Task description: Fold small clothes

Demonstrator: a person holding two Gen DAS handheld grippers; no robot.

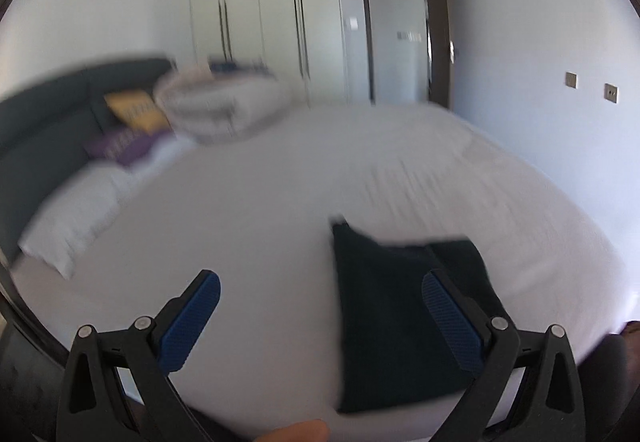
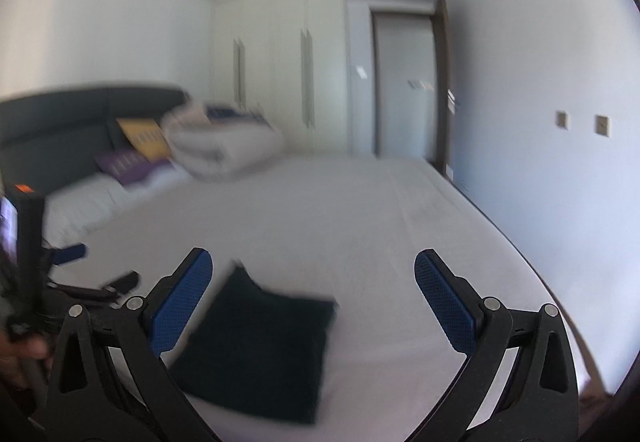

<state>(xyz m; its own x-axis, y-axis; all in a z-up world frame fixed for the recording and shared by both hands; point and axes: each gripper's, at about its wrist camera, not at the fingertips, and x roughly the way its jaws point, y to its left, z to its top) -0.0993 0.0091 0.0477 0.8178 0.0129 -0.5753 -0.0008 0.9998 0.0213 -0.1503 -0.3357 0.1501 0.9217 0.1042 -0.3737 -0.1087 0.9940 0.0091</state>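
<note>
— What sits nearest the lens?

— Two black-framed claws with ribbed blue pads. The left gripper [image 1: 320, 290] and the right gripper [image 2: 313, 266] both stand spread wide, holding nothing.

— And the clothing?

— A dark garment [image 2: 260, 346], folded to a soft-edged rectangle, lies flat on the white bed sheet [image 2: 340, 210]. From the left wrist it shows behind that claw's right-hand finger; from the right wrist it lies beside the left-hand pad.

— Farther back?

— A white pillow [image 1: 68, 226], then purple [image 1: 124, 146] and yellow [image 1: 136, 108] cushions against a dark padded headboard [image 1: 44, 114], a rolled pale duvet [image 1: 224, 106], and cream wardrobe doors [image 1: 276, 14] with slim vertical handles. All blurred.
</note>
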